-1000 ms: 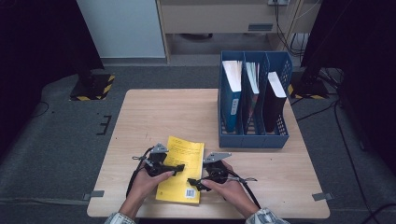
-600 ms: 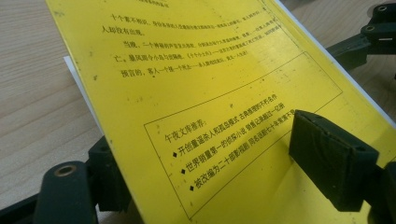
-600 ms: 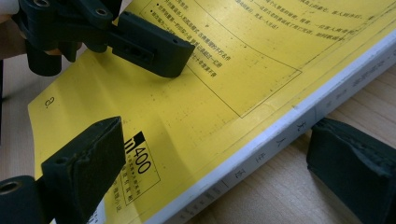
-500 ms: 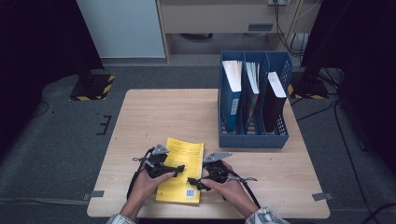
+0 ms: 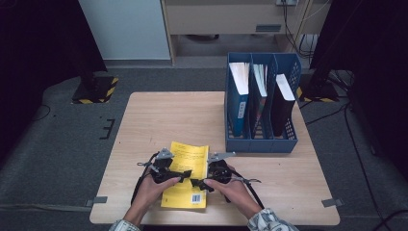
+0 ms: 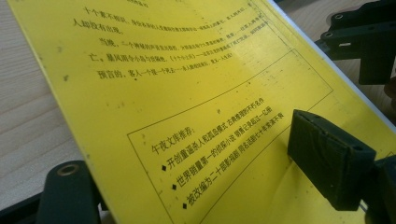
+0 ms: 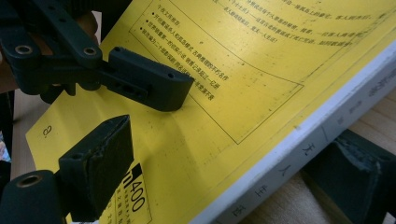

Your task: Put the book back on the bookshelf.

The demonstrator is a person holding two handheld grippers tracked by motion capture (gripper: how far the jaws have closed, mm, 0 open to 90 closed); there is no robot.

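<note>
While the yellow book (image 5: 186, 174) lies flat at the table's (image 5: 144, 120) near edge, we straddle its sides: our left gripper (image 5: 168, 174) has just been opening over the cover, our right gripper (image 5: 204, 183) closing around the spine, neither clamped yet. Far right waits the blue file rack (image 5: 262, 142).

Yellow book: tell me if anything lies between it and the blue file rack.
Nothing visible does. Bare table separates the yellow book from the blue file rack; both tongs sit at the book itself.
</note>
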